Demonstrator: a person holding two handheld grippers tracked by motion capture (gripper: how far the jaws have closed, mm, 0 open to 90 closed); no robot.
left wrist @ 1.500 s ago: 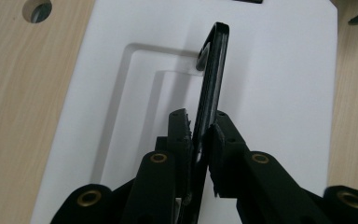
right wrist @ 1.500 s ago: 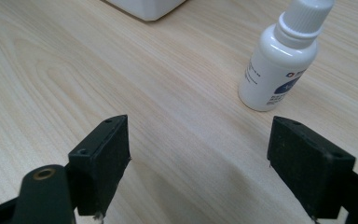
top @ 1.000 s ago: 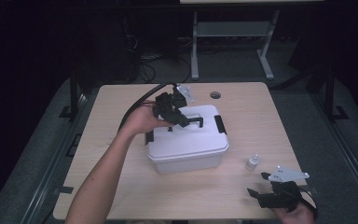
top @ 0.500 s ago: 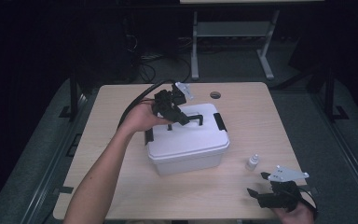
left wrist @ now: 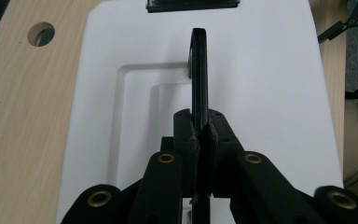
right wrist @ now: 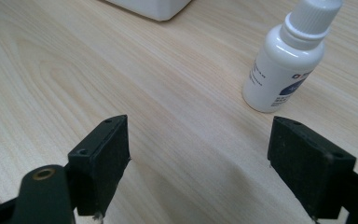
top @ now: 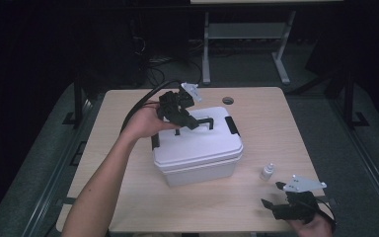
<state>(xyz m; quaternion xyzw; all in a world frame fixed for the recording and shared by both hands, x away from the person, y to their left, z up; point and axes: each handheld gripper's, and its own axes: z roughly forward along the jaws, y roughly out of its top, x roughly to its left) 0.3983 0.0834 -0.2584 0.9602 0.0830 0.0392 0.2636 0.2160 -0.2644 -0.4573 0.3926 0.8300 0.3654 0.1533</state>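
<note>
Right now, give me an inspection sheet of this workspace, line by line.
Surface: light wooden table with a round hole near the far edge.
Job's things: white lidded box at the table's middle, black latches at its ends; its black handle stands raised on the lid.
Clutter: small white dropper bottle upright, right of the box, cap on.
Grippers: left tool shut on the handle; right tool open, low near the front right corner, bottle just beyond it, untouched.
Cables: black cable trails from the left tool off the far left edge.
Surroundings: dark room, metal frame legs behind the table.
</note>
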